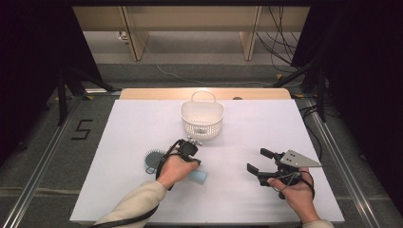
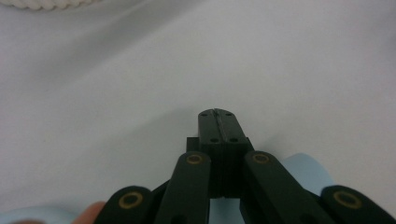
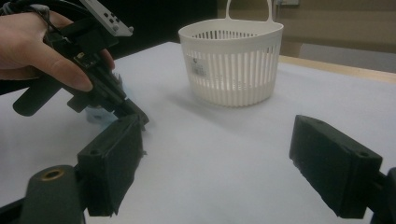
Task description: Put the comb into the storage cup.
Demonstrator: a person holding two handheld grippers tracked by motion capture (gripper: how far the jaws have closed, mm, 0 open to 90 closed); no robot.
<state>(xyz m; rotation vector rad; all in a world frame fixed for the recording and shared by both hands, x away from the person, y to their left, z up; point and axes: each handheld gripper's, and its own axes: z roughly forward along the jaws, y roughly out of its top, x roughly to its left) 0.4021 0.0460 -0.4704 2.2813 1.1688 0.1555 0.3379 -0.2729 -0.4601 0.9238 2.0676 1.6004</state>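
the left gripper point(image 1: 190, 148) rested low over the white table point(image 1: 133, 199), near the middle, with its jaws pressed fully together and nothing between them; the left gripper view showed the two pads touching along one line. under the left hand point(image 1: 175, 168) lay a hairbrush point(image 1: 154, 160): a dark round head with many short bristles on the left side of the hand, and a light blue handle point(image 1: 198, 176) coming out on the right side. the closed jaws pointed past the brush toward the white basket point(image 1: 203, 118), which stood upright a little further back on the table.

the right gripper point(image 1: 260, 161) waited well apart on the right, its jaws spread wide and empty.

the brush was probably light and stiff plastic, not fragile. the bristle head would be a bad place to grip, because the bristles bend and slide. the blue handle looked smooth and rounded, so it could roll or slip between flat pads; i judged the best hold to be across the handle close to the head, after the left jaws opened first.
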